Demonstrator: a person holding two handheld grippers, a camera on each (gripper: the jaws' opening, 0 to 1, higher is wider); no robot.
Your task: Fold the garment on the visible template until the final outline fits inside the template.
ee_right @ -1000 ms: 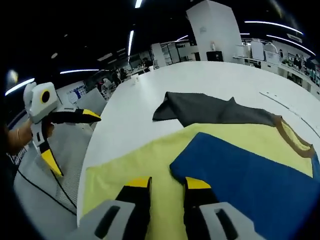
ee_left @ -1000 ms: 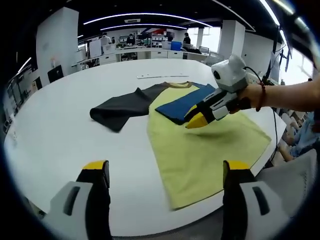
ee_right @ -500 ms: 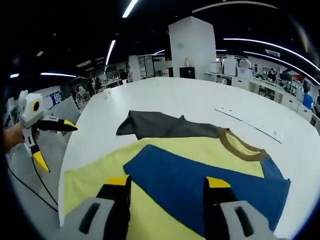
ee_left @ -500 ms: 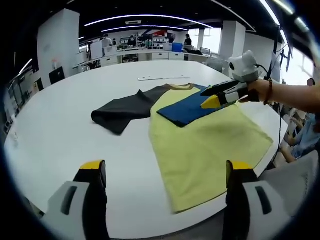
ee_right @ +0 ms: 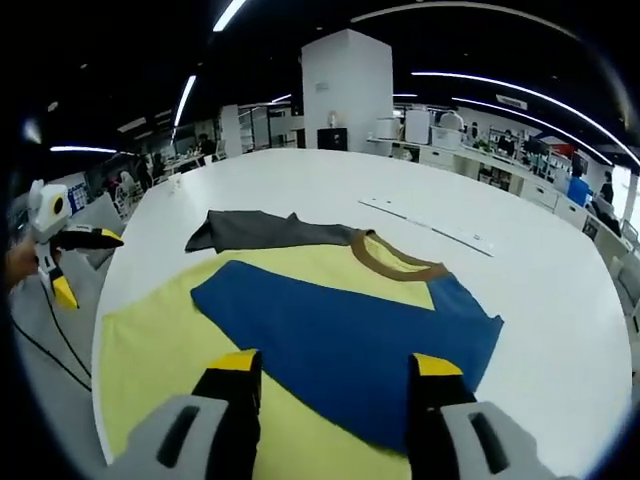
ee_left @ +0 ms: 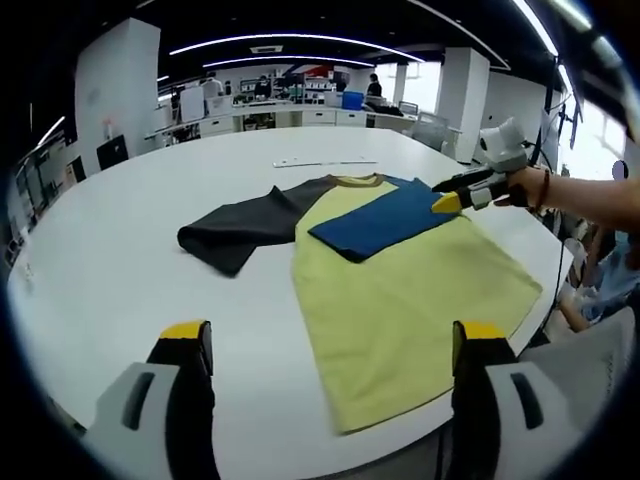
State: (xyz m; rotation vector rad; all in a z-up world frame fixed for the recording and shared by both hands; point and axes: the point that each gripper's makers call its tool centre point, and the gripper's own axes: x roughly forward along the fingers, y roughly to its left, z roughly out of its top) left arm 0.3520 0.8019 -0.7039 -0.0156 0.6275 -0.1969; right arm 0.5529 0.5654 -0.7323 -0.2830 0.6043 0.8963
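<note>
your garment (ee_left: 400,270) lies flat on the white surface (ee_left: 120,260), blue sleeve (ee_right: 340,335) folded over its yellow body, both your left gripper (ee_left: 325,345) and right gripper (ee_right: 335,375) spread and empty; it looks soft and limp, so pinch the dark sleeve (ee_left: 235,225) at its outer edge.

From my end, everything sits on a big round white table (ee_left: 120,250). Spread flat on it is a T-shirt (ee_left: 400,290) with a yellow body and a brown collar, its lower hem running close to the table edge. The blue sleeve (ee_left: 385,215) is folded in over the yellow chest, while the dark grey sleeve (ee_left: 235,225) lies out flat on the bare white top. Further back on the table there's a thin pale strip (ee_left: 325,161), well apart from the shirt; can't tell what it is.
</note>
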